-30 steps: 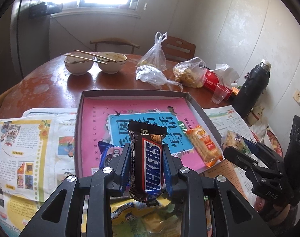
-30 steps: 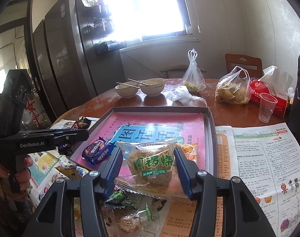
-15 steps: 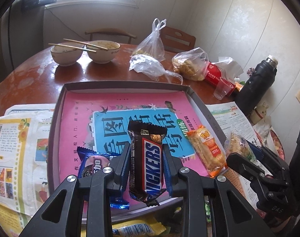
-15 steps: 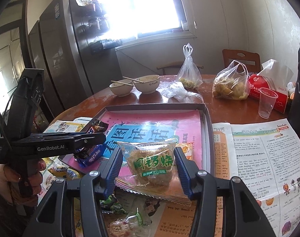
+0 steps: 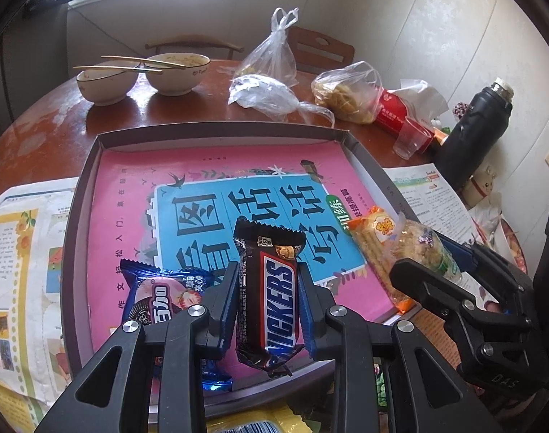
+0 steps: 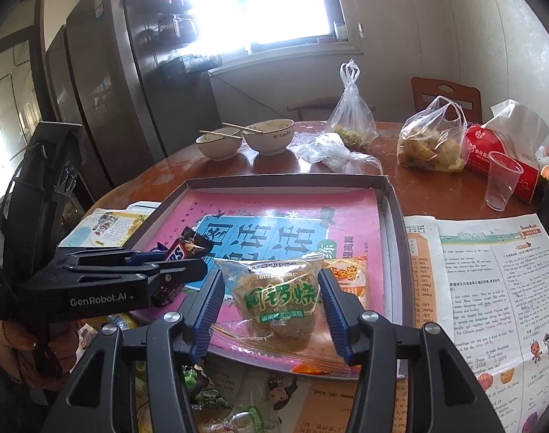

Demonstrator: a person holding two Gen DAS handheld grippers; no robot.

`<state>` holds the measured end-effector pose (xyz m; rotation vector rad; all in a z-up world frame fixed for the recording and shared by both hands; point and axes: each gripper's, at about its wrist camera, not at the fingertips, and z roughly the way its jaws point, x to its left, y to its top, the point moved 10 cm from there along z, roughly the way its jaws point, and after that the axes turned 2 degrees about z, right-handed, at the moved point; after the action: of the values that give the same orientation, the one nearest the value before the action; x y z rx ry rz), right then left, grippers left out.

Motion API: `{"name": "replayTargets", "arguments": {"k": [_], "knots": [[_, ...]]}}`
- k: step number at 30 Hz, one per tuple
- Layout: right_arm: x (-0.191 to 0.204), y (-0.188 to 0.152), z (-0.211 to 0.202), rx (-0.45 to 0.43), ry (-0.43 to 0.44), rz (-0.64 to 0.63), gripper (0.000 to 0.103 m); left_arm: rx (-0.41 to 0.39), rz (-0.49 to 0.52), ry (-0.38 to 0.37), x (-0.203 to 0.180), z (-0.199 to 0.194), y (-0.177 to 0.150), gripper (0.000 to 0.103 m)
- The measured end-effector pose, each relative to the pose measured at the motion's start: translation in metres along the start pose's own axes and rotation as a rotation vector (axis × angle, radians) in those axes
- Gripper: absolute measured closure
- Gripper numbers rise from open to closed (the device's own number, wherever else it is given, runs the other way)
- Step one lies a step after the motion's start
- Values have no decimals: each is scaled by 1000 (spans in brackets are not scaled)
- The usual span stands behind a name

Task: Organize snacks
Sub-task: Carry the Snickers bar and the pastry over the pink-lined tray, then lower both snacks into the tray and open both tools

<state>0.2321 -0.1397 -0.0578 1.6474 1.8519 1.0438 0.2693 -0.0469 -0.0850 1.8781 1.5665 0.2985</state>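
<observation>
My left gripper [image 5: 267,299] is shut on a Snickers bar [image 5: 270,288] and holds it upright over the near part of a shallow grey box [image 5: 220,133] lined with a pink book. A blue Oreo-style packet [image 5: 158,296] and an orange cracker packet [image 5: 375,231] lie in the box. My right gripper [image 6: 270,296] is shut on a clear-wrapped pastry packet with green lettering [image 6: 279,297], held over the box's near right edge [image 6: 393,216]. The right gripper also shows in the left wrist view [image 5: 436,263], the left gripper in the right wrist view [image 6: 187,263].
Loose snacks lie on newspaper near me [image 6: 202,393]. Beyond the box stand two bowls with chopsticks [image 5: 140,75], plastic bags [image 5: 270,93], a tissue pack [image 6: 498,151], a plastic cup [image 6: 501,180] and a black flask [image 5: 473,133]. A fridge [image 6: 104,90] stands left.
Both grippers have moved forward over the box with their snacks still held. The left gripper has come in from the left towards the box's middle.
</observation>
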Motion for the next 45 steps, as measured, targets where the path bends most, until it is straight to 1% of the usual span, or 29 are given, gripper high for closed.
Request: {"name": "replayTargets", "arguments": {"k": [7, 14, 19, 33, 41, 45], "knots": [[2, -3, 16, 25, -22, -23, 50, 18, 14, -5, -2, 6, -3, 73], [2, -10, 31, 62, -24, -31, 50, 33, 21, 0, -1, 11, -6, 72], [3, -12, 37, 70, -21, -45, 49, 42, 23, 2, -1, 14, -7, 72], [4, -18, 38, 86, -52, -80, 48, 44, 30, 6, -1, 13, -8, 72], [3, -16, 32, 71, -56, -78, 48, 38, 24, 2, 1, 9, -7, 72], [2, -16, 26, 63, -55, -71, 45, 30, 14, 0, 3, 4, -6, 71]]}}
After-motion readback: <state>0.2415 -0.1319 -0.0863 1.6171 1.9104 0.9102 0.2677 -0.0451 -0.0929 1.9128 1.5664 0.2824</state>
